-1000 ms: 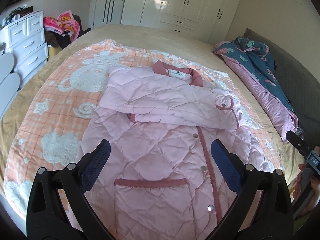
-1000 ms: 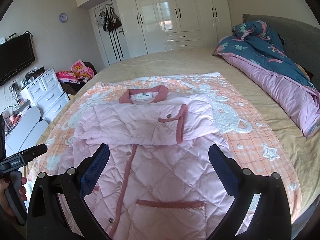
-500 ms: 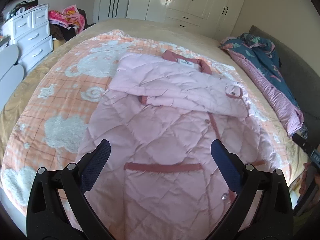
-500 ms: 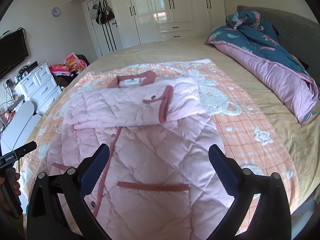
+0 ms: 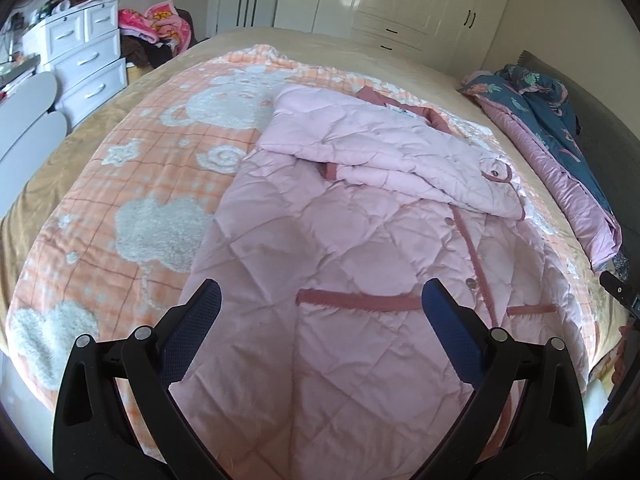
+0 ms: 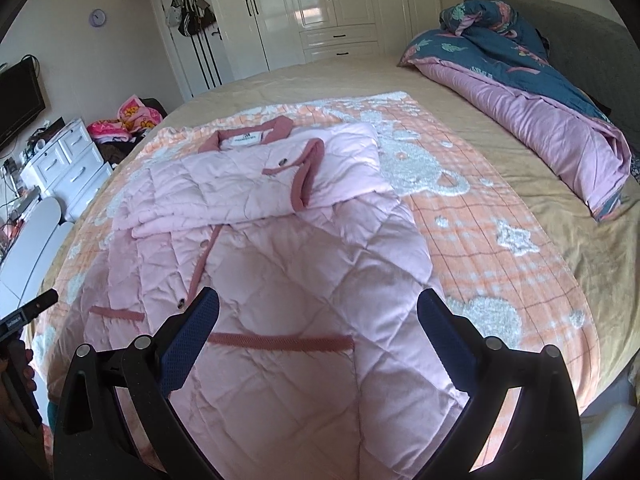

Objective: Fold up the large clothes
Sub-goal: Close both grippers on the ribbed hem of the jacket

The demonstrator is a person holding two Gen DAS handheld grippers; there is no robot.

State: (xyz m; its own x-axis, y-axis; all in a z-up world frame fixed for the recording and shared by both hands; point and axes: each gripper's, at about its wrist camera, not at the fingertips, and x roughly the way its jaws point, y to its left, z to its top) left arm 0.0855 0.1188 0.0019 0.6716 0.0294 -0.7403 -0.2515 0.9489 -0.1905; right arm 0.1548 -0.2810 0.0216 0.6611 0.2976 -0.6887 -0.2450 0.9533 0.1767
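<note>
A pink quilted coat (image 5: 360, 248) with dark pink trim lies flat on the bed, collar at the far end, both sleeves folded across its chest; it also shows in the right wrist view (image 6: 280, 272). My left gripper (image 5: 320, 320) is open and empty, low over the coat's hem on its left half. My right gripper (image 6: 318, 324) is open and empty, low over the hem on the coat's right half, just above a trimmed pocket (image 6: 280, 342). The other gripper's tip shows at each view's edge.
The coat lies on an orange and white blanket (image 5: 132, 208) over a tan bedspread. A rolled blue and pink duvet (image 6: 520, 92) lies along the headboard side. White drawers (image 5: 84, 56) and a clothes pile stand left; wardrobes (image 6: 340, 8) stand behind.
Both grippers have moved down and back toward the coat's hem, so the coat fills more of each view. Both stay open and empty.
</note>
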